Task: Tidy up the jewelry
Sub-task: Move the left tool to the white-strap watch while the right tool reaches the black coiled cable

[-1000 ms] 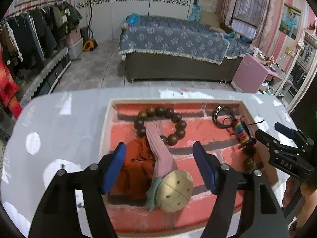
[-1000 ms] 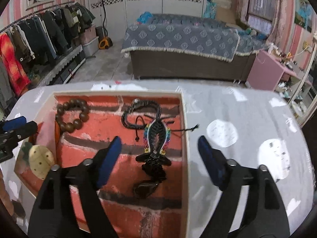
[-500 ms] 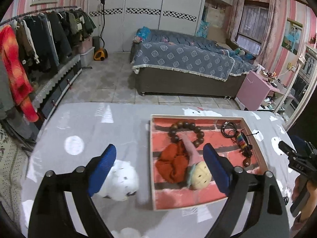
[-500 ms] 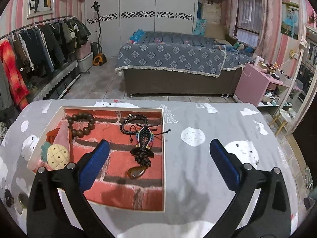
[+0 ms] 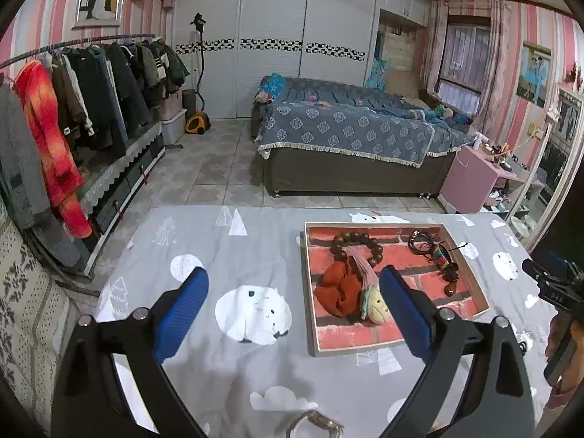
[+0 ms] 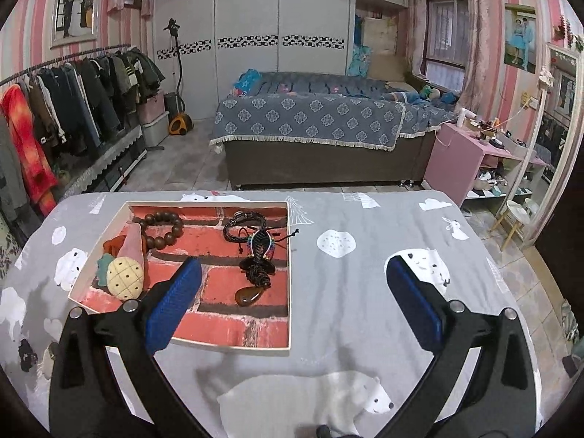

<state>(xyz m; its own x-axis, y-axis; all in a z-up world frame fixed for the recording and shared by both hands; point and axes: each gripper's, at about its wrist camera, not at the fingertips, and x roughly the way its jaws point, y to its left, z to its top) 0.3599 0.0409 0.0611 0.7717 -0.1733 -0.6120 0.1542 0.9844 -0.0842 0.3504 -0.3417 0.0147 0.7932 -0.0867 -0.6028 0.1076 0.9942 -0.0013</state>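
holding bead bracelet [image 6: 160, 228], cord bracelets [image 6: 255, 244], pineapple toy [image 6: 125, 276]: tray [image 6: 290, 292]; both grippers' fingers spread, empty.

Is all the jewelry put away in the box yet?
Nearly. The bead bracelet, black cord bracelet, pendant necklace and pineapple hair tie lie in the tray. The left gripper and right gripper are open, holding nothing. A watch sits outside on the table.

The table [image 6: 346, 292] wears grey cloth printed with white polar bears. The tray [image 6: 233, 345] has a red brick pattern, holding dark brown beads [image 6: 162, 228], an orange scrunchie [image 5: 335, 290], and what looks like an amber pendant [image 6: 250, 294]. Gripper pads [image 6: 173, 304] are blue.
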